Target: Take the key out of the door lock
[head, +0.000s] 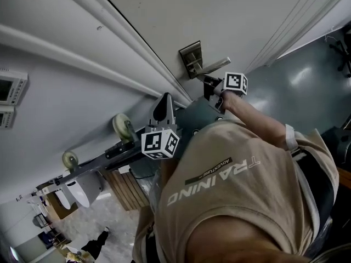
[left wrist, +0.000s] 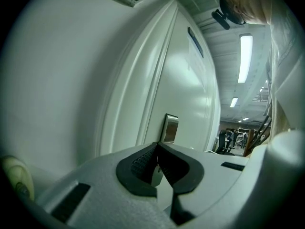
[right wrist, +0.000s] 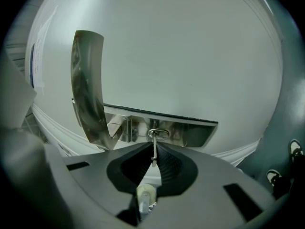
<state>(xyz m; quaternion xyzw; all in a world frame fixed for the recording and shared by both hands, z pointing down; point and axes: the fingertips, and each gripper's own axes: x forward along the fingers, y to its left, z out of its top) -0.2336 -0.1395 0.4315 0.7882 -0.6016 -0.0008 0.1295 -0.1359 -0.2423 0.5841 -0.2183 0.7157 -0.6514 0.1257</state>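
Right gripper [right wrist: 153, 152]: jaws are clenched on the key [right wrist: 154, 146]. The key stands edge-on as a thin metal strip, pinched between the two ribbed black pads [right wrist: 172, 163] at their forward tips. Its near end sits inside the pad gap. Its far end projects a little past the jaw tips and meets the oval cylinder [right wrist: 157, 133] of the lock directly ahead. The key lies on the jaws' centre line, in line with their closing plane.

Lock plate [right wrist: 190, 130]: a polished metal plate on the white door [right wrist: 200, 56], running across just beyond the jaw tips. The cylinder sits in this plate, straight in front of the pads. The lever handle [right wrist: 88, 89] rises from the plate on the left of the jaws and curves away above them, clear of the gripper.

Left gripper [left wrist: 157, 146]: jaws are pressed together tip to tip with nothing between the pads. It is held well back from the lock, and only the door surface and a metal plate show beyond its tips. In the head view it sits below the right gripper, away from the key.
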